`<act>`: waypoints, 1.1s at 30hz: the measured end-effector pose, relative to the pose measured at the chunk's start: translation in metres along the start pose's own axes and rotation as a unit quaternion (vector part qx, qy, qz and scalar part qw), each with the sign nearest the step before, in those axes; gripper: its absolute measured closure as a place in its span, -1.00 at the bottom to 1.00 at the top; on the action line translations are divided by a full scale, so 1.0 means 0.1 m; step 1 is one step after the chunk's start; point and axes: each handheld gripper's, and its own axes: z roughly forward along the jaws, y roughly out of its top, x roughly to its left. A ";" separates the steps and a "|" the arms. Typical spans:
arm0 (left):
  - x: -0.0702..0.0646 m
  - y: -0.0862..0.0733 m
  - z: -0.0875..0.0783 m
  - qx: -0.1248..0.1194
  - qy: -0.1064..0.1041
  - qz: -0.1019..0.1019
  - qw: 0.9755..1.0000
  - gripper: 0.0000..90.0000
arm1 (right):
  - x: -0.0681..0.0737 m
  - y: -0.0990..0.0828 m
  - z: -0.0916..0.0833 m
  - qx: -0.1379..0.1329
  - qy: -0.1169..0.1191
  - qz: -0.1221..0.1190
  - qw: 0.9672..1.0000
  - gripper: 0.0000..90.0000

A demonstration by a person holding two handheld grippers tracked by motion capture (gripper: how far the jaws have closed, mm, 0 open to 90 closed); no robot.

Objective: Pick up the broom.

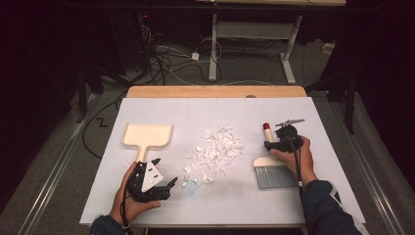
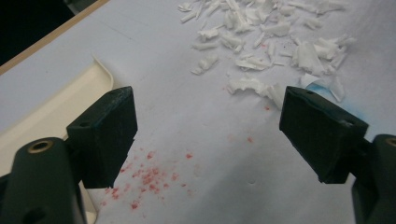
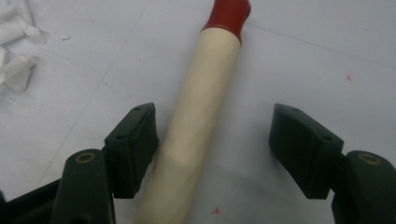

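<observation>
Table: white sheet (image 1: 244, 196) over a wooden top, seen from above, person's forearms entering from the near edge.
Brush: cream handle (image 3: 201, 116) with a red tip (image 3: 229, 14), grey bristles (image 1: 274, 176); it lies flat on the sheet at the right, tip pointing to the far side, bristles toward the person.
Right gripper: (image 3: 212, 140) low over the brush handle, jaws astride it. The left jaw touches or nearly touches the handle; the right jaw stands clear of it, with bare sheet between. Claw spread, not yet pinching the handle.
Right hand: (image 1: 293, 154) wrapped round the gripper body, just beyond the bristles.
Left gripper: (image 2: 208, 135) jaws spread wide, nothing between them, bare sheet below with red specks (image 2: 149, 175).
Left hand: (image 1: 132, 196) at the near left of the table, gripper pointing toward the scraps.
Dustpan: cream (image 1: 147, 134), flat on the sheet at the left, handle toward the left hand; its rim shows beside the left jaw in the left gripper view.
Paper scraps: white pile (image 1: 215, 149) at mid-table, between dustpan and brush, apart from both.
</observation>
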 end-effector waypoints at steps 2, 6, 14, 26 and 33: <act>0.00 -0.01 0.01 0.004 -0.001 0.000 1.000 -0.59 | 0.03 0.05 -0.01 0.015 0.007 -0.011 1.000 0.02; 0.00 -0.01 0.02 0.008 -0.004 0.003 1.000 -0.59 | 0.08 0.05 -0.02 0.016 0.017 -0.022 0.999 0.34; -0.02 0.00 0.04 0.016 -0.011 0.006 1.000 -0.59 | 0.07 0.05 -0.02 0.010 0.025 -0.024 0.999 0.54; -0.02 0.01 0.04 0.012 -0.015 -0.006 1.000 -0.59 | 0.01 0.01 -0.11 -0.009 0.048 -0.037 0.998 0.57; -0.03 0.01 0.03 0.012 -0.016 -0.008 1.000 -0.59 | -0.05 -0.03 -0.30 -0.047 0.058 -0.030 0.997 0.57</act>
